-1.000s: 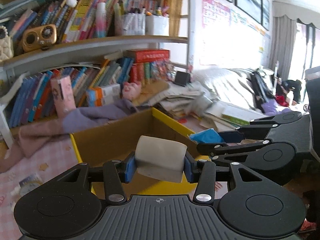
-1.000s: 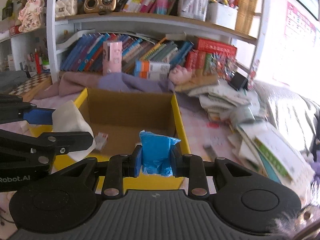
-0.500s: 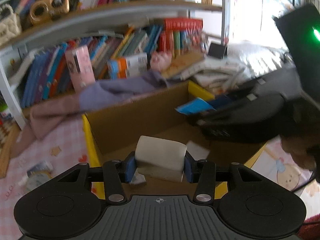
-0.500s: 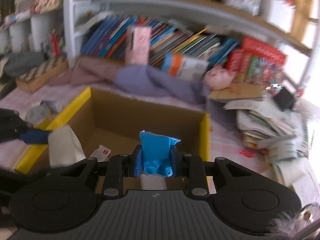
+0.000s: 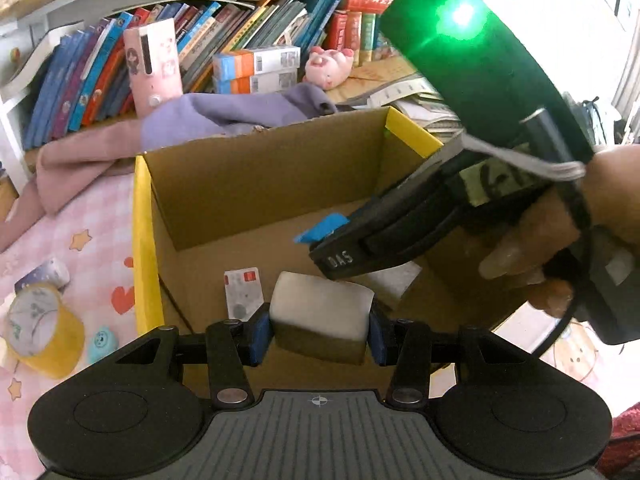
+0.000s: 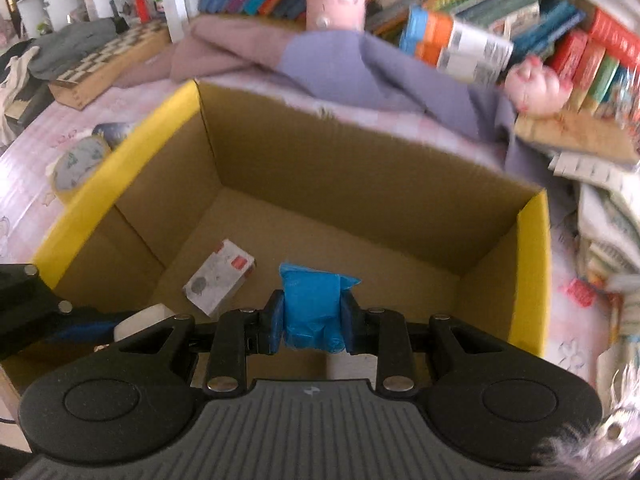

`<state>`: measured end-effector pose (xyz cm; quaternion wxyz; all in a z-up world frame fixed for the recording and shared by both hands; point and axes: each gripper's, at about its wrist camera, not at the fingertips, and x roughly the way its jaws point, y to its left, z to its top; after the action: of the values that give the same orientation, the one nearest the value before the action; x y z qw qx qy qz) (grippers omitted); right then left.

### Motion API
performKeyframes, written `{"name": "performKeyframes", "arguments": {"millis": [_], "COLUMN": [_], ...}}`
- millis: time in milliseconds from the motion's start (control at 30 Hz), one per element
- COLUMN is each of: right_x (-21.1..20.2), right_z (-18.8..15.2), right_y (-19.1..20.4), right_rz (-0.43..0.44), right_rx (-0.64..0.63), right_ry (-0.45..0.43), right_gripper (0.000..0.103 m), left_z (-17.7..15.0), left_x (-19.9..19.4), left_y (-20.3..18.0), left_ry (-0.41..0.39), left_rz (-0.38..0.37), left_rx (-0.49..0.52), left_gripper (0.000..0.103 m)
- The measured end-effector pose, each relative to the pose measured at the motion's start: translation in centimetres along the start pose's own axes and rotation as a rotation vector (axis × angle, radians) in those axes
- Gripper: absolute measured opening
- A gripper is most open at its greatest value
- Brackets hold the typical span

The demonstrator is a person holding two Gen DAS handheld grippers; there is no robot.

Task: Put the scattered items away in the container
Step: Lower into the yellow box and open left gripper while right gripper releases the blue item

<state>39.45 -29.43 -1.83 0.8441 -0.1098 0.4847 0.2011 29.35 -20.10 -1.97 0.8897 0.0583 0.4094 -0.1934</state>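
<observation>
Left gripper [image 5: 320,326] pinched white block [image 5: 320,312], jaws partly apart. Right gripper [image 6: 312,320] clamped blue packet [image 6: 314,308], narrower. Both hung over cardboard box [image 6: 332,176].

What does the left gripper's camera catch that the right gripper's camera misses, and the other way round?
Only the left wrist view shows the person's hand wrapped around the right tool, its green light, and a small blue toy beside the tape. Only the right wrist view shows the checkered board and the grey clothes far left. Both show the cardboard box with a small white-and-red carton on its floor, the white block in the left gripper, the blue packet in the right gripper, the tape roll and the pink pig.
</observation>
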Motion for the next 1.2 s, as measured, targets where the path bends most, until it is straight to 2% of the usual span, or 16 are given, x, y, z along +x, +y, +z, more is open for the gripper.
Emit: {"name": "performKeyframes", "arguments": {"millis": [467,633,667,733,800,1033,1200], "right_x": [0.0,-0.3,-0.4,-0.7,-1.3,-4.1,-6.3], "right_z": [-0.3,-0.4,-0.4,-0.4,-0.4,-1.0,-2.0], "right_y": [0.0,0.0,0.0,-0.1,-0.1,0.2,0.8], "right_rz": [0.021,0.017,0.015,0.015,0.028,0.016,-0.009], "right_rx": [0.009,0.004,0.006,0.012,0.023,0.059,0.074], "right_ry": [0.001,-0.016,-0.019,-0.034,-0.058,-0.15,-0.219], "right_gripper": [0.026,0.031,0.033,0.044,0.048,0.049,0.05], "left_z": [0.0,-0.1,-0.1,-0.2,-0.2,-0.6,-1.3], "left_x": [-0.7,-1.5,-1.6,-2.2,-2.9,-5.1,-7.0], "left_y": [-0.5,-0.6,-0.6,-0.6,-0.7,-0.6,-1.1], "left_ry": [-0.009,-0.019,-0.024,-0.047,-0.078,-0.14,-0.181], "left_rz": [0.033,0.04,0.042,0.042,0.048,0.064,0.085], "left_rx": [-0.014,-0.02,-0.019,-0.014,-0.007,-0.016,0.031], "left_gripper": [0.048,0.05,0.055,0.063,0.063,0.073,0.079]}}
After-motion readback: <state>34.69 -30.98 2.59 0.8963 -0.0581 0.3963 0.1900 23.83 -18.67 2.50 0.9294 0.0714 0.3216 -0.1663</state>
